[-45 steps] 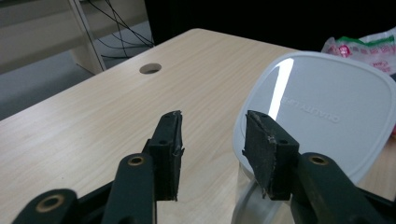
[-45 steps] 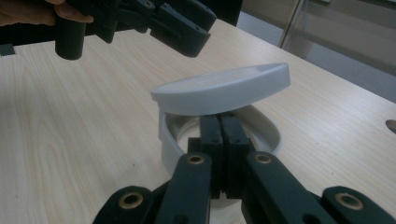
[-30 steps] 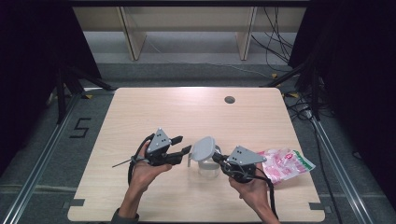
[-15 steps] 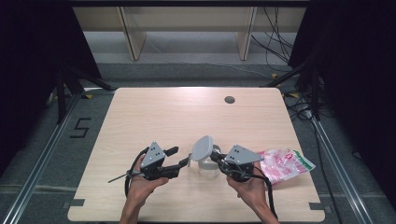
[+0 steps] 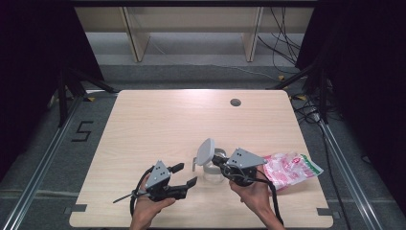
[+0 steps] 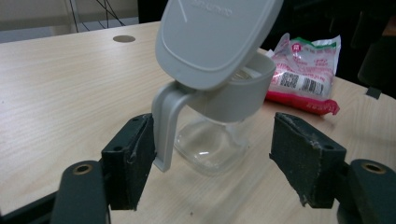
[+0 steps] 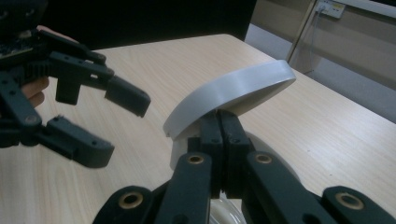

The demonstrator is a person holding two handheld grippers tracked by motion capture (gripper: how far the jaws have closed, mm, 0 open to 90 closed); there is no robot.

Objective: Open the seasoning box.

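The clear jar [image 5: 213, 172] stands near the front of the table [image 5: 158, 124], with its grey lid [image 5: 207, 149] flipped up. The right gripper [image 5: 216, 162] pinches the jar's rim with its jaws pressed tight. The left gripper [image 5: 184, 174], just left of the jar, has been opening, and its jaws are spread wide with nothing squeezed between them.

From above my side, the high view looked forward and down over the table [image 5: 158, 120]. Each gripper view looked along its own jaws, close in. Both shared the grey-lidded jar [image 6: 219, 60] just ahead, and the right one faced the left gripper [image 7: 100, 126].
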